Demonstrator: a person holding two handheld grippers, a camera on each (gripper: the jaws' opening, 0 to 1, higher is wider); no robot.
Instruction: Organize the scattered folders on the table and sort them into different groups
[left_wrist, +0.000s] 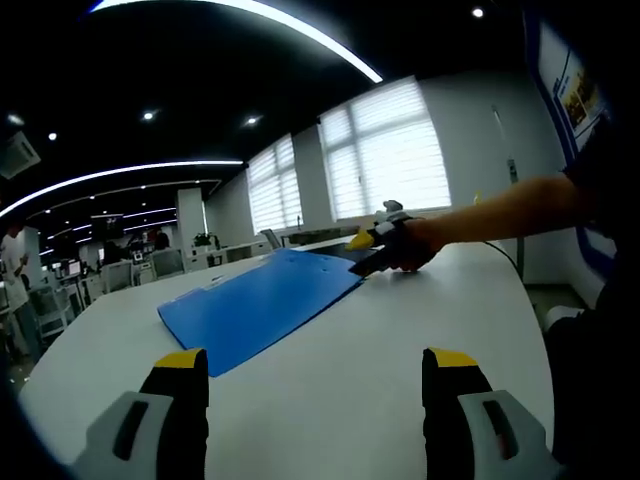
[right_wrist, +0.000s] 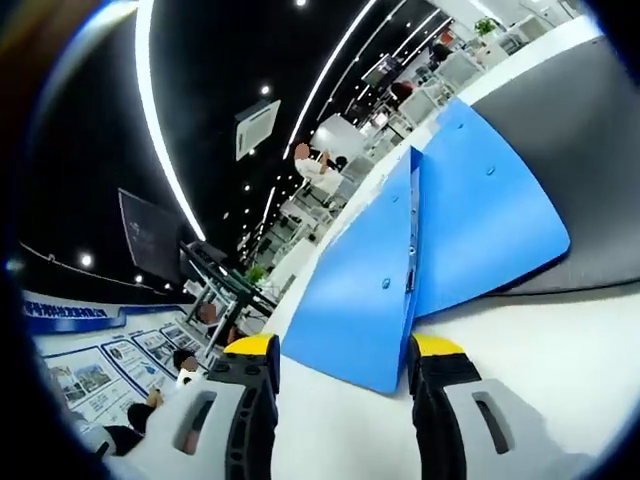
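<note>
While my left gripper (left_wrist: 315, 385) hangs over the white table (left_wrist: 400, 330), its two yellow-tipped jaws stand wide apart with nothing between them. Ahead of the jaws and a little to the left lies a blue folder (left_wrist: 255, 305), flat on the table, well beyond the tips. At its far corner I see my right gripper (left_wrist: 375, 248) coming in from the right, held by a hand (left_wrist: 415, 245), its nose at the folder's edge beside a dark folder (left_wrist: 335, 252) that lies just behind the blue one. Rows of desks and chairs (left_wrist: 130, 275) stand off to the left under bright windows (left_wrist: 390, 155).

Through the right gripper view, my right gripper (right_wrist: 345, 365) has its jaws parted, and the near corner of the blue folder (right_wrist: 370, 290) sits between the tips. I cannot tell whether the pads touch it. The folder is open, one cover (right_wrist: 485, 215) lifted away from the other along the spine, which runs up from the right jaw. A grey folder (right_wrist: 585, 150) lies under it, to the right of the jaws, on the table (right_wrist: 560, 350). Left of the jaws, wall posters (right_wrist: 95, 375) show.
</note>
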